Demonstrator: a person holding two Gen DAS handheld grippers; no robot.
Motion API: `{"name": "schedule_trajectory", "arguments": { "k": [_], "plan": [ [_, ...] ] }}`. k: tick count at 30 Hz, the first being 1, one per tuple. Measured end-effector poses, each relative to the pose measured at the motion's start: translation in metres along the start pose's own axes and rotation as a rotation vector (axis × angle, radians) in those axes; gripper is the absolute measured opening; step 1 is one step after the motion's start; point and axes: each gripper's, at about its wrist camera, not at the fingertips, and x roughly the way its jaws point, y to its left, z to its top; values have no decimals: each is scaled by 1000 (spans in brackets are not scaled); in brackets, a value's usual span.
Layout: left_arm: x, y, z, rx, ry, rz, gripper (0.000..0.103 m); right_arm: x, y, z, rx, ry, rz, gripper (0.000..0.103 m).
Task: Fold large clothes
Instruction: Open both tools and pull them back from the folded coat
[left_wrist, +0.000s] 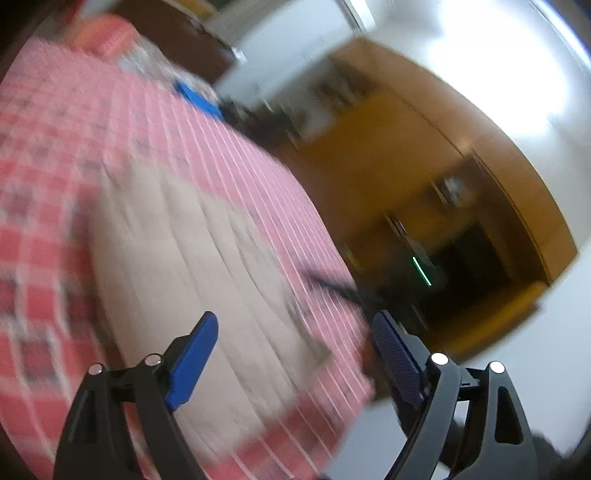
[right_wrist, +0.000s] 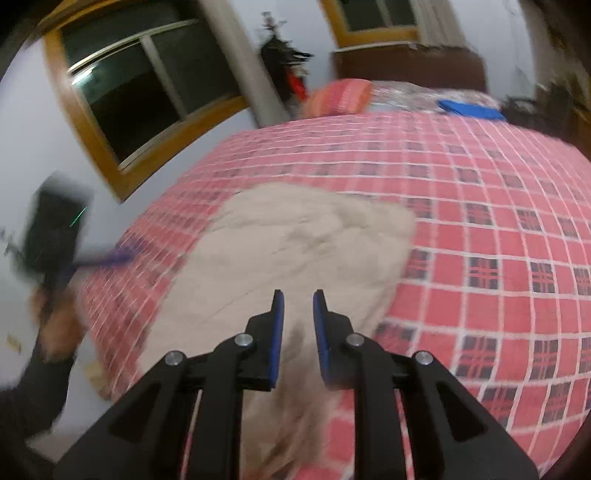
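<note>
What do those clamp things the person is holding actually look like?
Both are alike: the left gripper and right gripper have black plastic frames with triangular cut-outs, round silver pivot pins, and two flat blue fingers; the left wrist view shows fine ribbing on one pad. No cables show. In the right wrist view, a dark sleeve appears at the far left.
</note>
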Motion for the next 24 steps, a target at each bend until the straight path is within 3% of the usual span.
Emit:
{"name": "schedule_trajectory", "arguments": {
  "k": [4,6,7,9,14,17,20,24],
  "plan": [
    [53,45,39,-95,93,47,87,1,26,-35,-61,52,5,17],
    [80,67,41,-134,135,101,87,10,28,-50,-73,92,-31,16],
    [91,74,39,-157,156,102,87,19,27,-58,-93,105,-87,10],
    [106,77,33,-148,172,105,87,31,18,-65,-86,119,-113,10],
    [84,60,27,-148,116,80,87,24,21,-64,-80,108,-132,11],
    [48,34,7,-121,76,-32,87,-3,33,-67,-76,45,-121,16],
    [40,27,-20,-93,117,-64,87,-5,35,-77,-65,51,-116,17],
    [63,38,-37,-113,164,-31,87,23,19,-89,-26,103,-117,12]
  ]
}}
